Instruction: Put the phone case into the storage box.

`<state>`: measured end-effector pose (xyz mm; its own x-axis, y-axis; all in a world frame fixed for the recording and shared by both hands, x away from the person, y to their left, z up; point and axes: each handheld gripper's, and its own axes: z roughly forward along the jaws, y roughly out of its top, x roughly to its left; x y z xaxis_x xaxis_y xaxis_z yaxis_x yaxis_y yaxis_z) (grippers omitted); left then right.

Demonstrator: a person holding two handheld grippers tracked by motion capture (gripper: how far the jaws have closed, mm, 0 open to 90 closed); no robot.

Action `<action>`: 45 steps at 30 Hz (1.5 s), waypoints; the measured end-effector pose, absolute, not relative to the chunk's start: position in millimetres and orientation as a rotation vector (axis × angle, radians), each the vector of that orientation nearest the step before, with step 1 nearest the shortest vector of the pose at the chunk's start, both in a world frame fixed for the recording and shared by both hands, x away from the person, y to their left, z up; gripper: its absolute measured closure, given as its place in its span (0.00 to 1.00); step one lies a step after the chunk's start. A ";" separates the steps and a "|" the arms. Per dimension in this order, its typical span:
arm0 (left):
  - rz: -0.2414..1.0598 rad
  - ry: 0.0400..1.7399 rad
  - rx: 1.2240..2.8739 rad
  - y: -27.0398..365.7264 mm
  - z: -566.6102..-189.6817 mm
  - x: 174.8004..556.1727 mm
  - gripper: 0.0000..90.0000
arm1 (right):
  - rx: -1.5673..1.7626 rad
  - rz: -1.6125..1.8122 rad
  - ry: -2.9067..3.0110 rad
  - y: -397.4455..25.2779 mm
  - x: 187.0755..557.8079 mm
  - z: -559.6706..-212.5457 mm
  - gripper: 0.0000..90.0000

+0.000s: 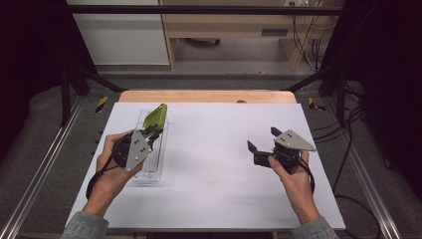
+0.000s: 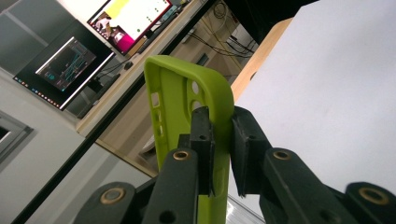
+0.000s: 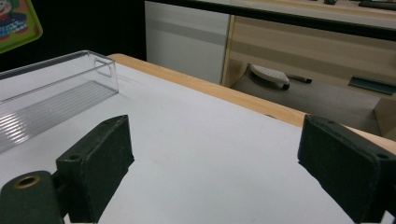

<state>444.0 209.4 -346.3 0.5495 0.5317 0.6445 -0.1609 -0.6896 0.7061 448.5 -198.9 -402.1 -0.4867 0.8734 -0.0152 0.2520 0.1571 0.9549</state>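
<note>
Green phone case (image 2: pixel 187 107) clamped in left gripper (image 1: pixel 151 131) jaws above clear tray (image 1: pixel 149 172); right gripper (image 1: pixel 262 140) jaws apart

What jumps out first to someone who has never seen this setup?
The bright green phone case, clamped upright between the left gripper's jaws above the clear plastic tray on the white table's left side. To the right, the right gripper hovers with its jaws wide apart, holding nothing.

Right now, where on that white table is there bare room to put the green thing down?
Bare white table lies between the clear tray and the right gripper, and along the near edge. The left side is crowded: the left gripper holds the green case above the tray.
</note>
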 end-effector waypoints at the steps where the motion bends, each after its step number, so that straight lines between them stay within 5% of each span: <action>1: 1.181 0.302 2.035 209.8 -346.1 444.3 0.88 | 1.070 1.347 1.842 -199.9 447.5 -403.7 0.11; 45: 1.151 0.545 1.873 198.1 -338.3 448.6 0.88 | 1.087 1.357 1.733 -246.0 403.5 -469.4 0.07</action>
